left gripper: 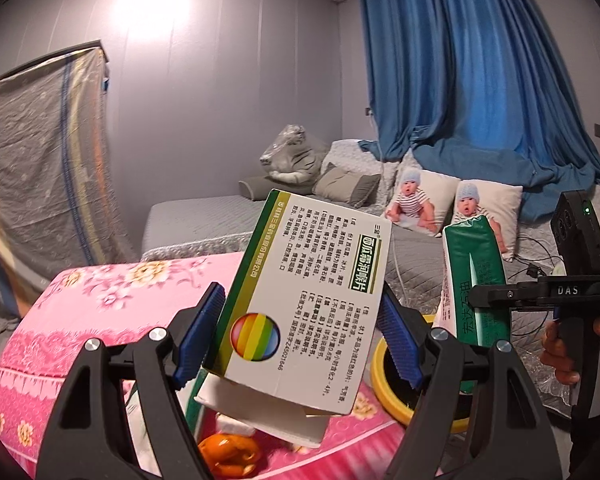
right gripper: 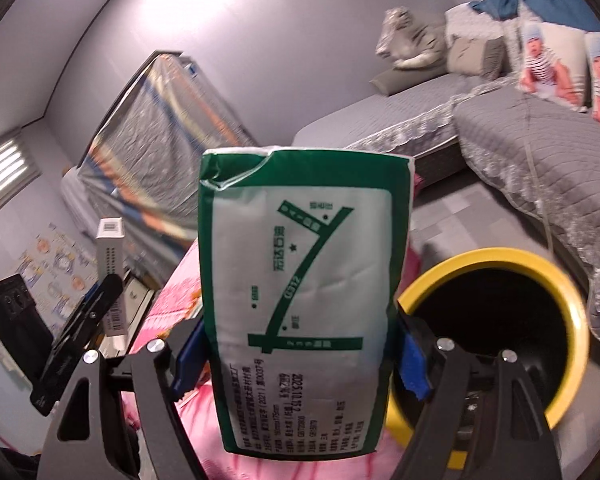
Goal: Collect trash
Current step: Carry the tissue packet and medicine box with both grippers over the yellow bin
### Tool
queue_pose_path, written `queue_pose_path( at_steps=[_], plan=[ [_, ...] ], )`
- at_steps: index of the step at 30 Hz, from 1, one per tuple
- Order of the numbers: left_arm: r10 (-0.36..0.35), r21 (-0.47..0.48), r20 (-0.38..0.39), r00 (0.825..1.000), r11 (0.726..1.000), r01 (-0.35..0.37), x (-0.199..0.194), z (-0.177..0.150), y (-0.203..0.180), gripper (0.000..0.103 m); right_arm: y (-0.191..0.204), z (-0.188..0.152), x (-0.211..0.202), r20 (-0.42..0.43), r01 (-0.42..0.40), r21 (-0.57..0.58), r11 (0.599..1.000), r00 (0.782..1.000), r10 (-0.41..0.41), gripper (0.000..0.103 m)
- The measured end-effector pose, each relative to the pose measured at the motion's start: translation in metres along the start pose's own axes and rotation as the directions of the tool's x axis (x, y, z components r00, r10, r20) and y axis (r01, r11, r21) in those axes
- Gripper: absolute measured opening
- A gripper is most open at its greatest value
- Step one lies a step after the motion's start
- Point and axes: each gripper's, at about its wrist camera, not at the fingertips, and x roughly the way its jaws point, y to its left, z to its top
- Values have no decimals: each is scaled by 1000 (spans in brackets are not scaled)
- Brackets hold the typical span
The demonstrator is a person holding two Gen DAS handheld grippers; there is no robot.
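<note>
My left gripper [left gripper: 300,324] is shut on a white and green medicine box [left gripper: 300,280], held tilted above the pink flowered cloth [left gripper: 100,312]; the box's lower flap hangs open. My right gripper [right gripper: 300,352] is shut on a green and white soft packet [right gripper: 304,280], held upright. A black bin with a yellow rim [right gripper: 500,256] stands just right of the packet and below it. In the left wrist view the packet [left gripper: 476,272] and the right gripper [left gripper: 480,300] are at the right, over the bin's rim [left gripper: 380,368]. In the right wrist view the left gripper [right gripper: 96,304] and its box [right gripper: 112,264] are at the left.
An orange peel [left gripper: 228,452] lies on the pink cloth under the box. A grey bed [right gripper: 540,152] with pillows runs behind the bin. Blue curtains [left gripper: 480,60] hang at the back right. A cloth-covered piece of furniture [left gripper: 40,160] stands at the left. A hand [left gripper: 560,344] grips the right tool.
</note>
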Motion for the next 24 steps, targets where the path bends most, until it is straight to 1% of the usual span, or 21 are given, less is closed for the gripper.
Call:
queue_pose_path(
  at_steps=[3,5,10,14,18,22,24],
  plan=[
    [-27,15,-1,1000,1000,27,8,3,-13,72,-16,1,-10,41,60,15,998,997,-61,74],
    [-42,23,-2,999,999,42,14,4,-22,72,-26,1,-16,69,114,26,993,991,-115,74],
    [-79,55,-4,997,995,79,27,6,-42,72,-55,-3,-21,89,177,75,981,979,-183,75],
    [-112,64,-13,994,992,113,40,9,-58,72,-74,-6,-20,82,210,112,971,972,-220,75],
    [-142,67,-31,989,987,144,58,7,-76,72,-90,-12,-17,80,264,124,956,958,-275,75],
    [-167,78,-62,984,982,171,82,1,-94,72,-103,-14,-12,63,279,153,948,955,-291,75],
    [-189,77,-81,979,978,195,94,-3,-104,72,-107,-19,-11,51,300,160,940,949,-311,75]
  ],
)
